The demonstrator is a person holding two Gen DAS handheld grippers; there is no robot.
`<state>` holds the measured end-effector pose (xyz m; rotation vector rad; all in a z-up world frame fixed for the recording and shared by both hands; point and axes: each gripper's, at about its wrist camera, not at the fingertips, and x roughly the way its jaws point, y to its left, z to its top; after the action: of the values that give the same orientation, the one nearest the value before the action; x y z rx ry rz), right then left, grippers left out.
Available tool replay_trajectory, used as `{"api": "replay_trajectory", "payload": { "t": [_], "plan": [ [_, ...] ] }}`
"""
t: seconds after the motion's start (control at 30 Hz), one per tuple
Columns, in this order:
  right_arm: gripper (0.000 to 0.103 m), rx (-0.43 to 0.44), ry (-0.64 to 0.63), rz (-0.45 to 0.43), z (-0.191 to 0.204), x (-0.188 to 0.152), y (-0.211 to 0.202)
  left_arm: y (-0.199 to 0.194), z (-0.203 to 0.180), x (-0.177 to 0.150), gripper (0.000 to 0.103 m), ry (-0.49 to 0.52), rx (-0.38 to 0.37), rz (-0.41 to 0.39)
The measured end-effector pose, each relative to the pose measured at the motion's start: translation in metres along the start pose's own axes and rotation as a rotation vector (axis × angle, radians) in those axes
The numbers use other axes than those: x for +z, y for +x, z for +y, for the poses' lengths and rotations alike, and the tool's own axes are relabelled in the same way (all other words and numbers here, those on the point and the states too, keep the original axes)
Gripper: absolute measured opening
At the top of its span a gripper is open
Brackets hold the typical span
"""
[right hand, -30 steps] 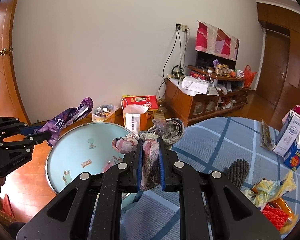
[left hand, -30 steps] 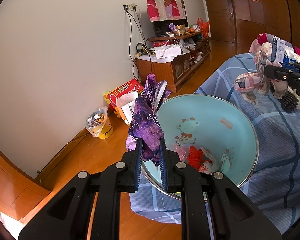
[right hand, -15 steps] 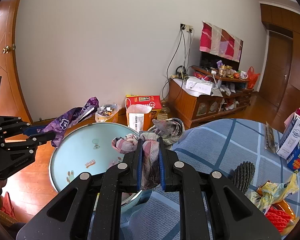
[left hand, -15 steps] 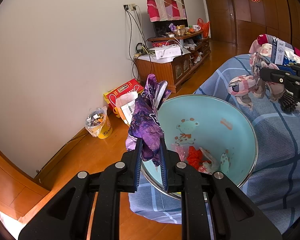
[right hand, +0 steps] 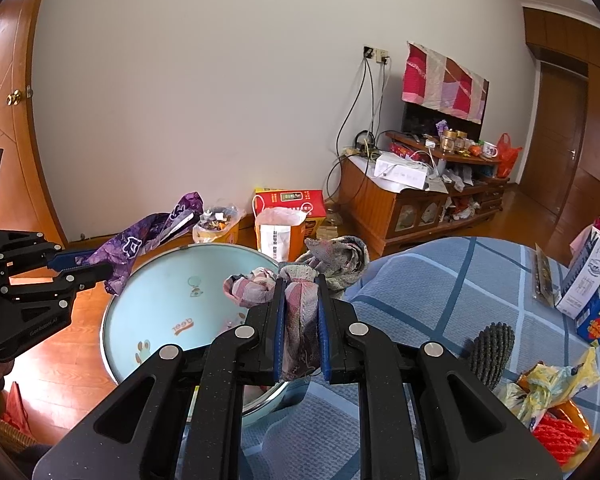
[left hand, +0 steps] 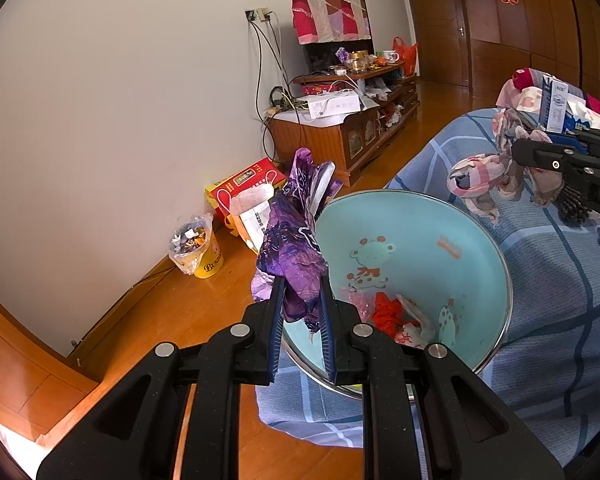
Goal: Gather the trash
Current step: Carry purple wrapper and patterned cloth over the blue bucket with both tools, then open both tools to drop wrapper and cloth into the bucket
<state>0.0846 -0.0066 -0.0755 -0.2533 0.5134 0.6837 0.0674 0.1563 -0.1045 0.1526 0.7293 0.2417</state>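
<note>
My left gripper (left hand: 300,300) is shut on a crumpled purple wrapper (left hand: 296,236) and holds it over the near left rim of a light blue basin (left hand: 480,232). The basin sits on the blue checked tablecloth and holds red and white scraps (left hand: 396,316). My right gripper (right hand: 300,300) is shut on a pink and grey patterned rag (right hand: 300,280), held above the basin's right rim (right hand: 112,308). In the left wrist view the right gripper (left hand: 516,156) with the rag (left hand: 480,184) shows at the far right. In the right wrist view the left gripper (right hand: 96,268) with the wrapper (right hand: 148,236) shows at the left.
More trash lies on the table in the right wrist view: a yellow and orange wrapper pile (right hand: 552,396), a milk carton (right hand: 588,276) and a dark ribbed object (right hand: 492,352). On the floor by the wall stand a yellow bin (left hand: 196,248), a red box (left hand: 244,184) and a wooden cabinet (left hand: 340,136).
My right gripper with the rag has moved left toward the basin and now hangs over its right rim. My left gripper has stayed put with the wrapper.
</note>
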Motion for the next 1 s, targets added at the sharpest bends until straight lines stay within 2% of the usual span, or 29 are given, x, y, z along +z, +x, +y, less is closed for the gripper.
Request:
{"api": "replay_trajectory", "payload": {
  "t": [1.0],
  "plan": [
    [0.015,0.024,-0.027,0.013,0.013,0.007,0.006,-0.001,0.001,-0.001,0.017,-0.003,-0.007,0.001]
  ]
}}
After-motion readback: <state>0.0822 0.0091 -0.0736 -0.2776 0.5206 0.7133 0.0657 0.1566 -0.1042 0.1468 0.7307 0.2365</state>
